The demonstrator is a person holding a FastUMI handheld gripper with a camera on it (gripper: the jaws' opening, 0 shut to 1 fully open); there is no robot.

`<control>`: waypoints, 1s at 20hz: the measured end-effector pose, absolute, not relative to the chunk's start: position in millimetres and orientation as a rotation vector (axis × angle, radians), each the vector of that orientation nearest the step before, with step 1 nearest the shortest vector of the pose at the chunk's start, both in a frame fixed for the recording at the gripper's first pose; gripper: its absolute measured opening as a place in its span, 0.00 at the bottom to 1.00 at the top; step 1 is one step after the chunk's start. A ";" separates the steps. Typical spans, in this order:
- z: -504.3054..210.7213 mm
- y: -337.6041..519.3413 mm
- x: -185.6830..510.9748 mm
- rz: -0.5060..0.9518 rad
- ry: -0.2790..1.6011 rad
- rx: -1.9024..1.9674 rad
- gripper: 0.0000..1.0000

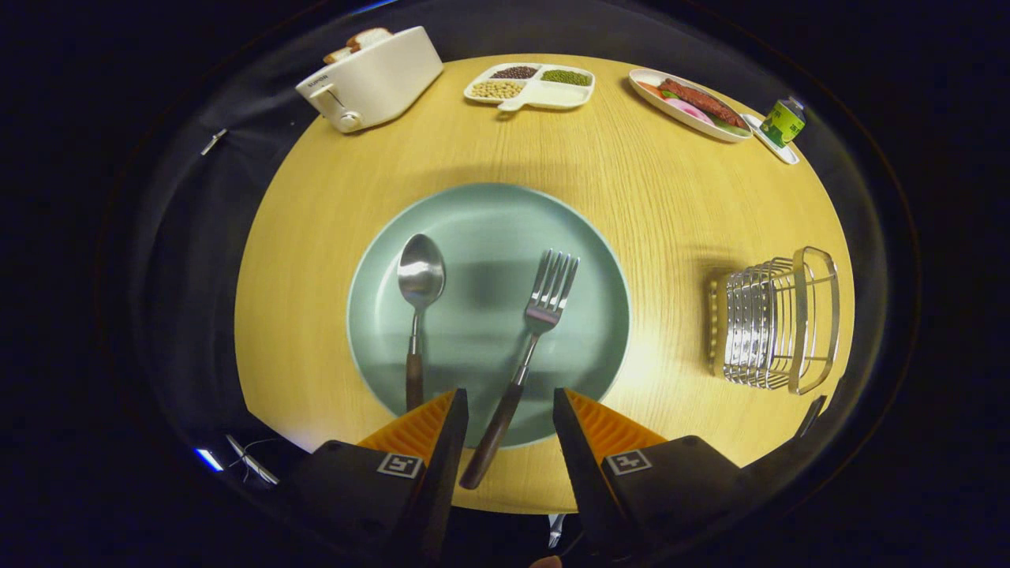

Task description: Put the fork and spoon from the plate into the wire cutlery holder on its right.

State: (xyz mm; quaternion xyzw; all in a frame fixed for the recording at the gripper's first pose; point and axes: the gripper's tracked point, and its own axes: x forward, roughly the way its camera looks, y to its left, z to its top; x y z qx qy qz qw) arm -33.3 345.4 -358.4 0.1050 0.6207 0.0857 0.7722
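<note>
While my gripper point(509, 406) hangs wide open over the fork's point(530, 335) dark handle, gripping nothing, I see fork and spoon point(418, 304) lying apart on the green plate point(489, 217). To its right stands the wire cutlery holder point(777, 323), with bare table point(671, 260) between.

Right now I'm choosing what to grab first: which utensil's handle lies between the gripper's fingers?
The fork: its dark handle runs down between the open gripper fingers. The spoon lies to its left, its handle outside the left finger.
</note>
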 end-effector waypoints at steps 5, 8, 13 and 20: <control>-375.8 347.1 -27.8 0.098 1.390 0.226 0.42; -372.4 340.8 -26.9 0.057 1.408 0.213 0.23; -367.3 342.2 -21.5 0.091 1.363 0.258 0.09; -329.2 328.1 -11.6 0.151 1.275 0.389 0.07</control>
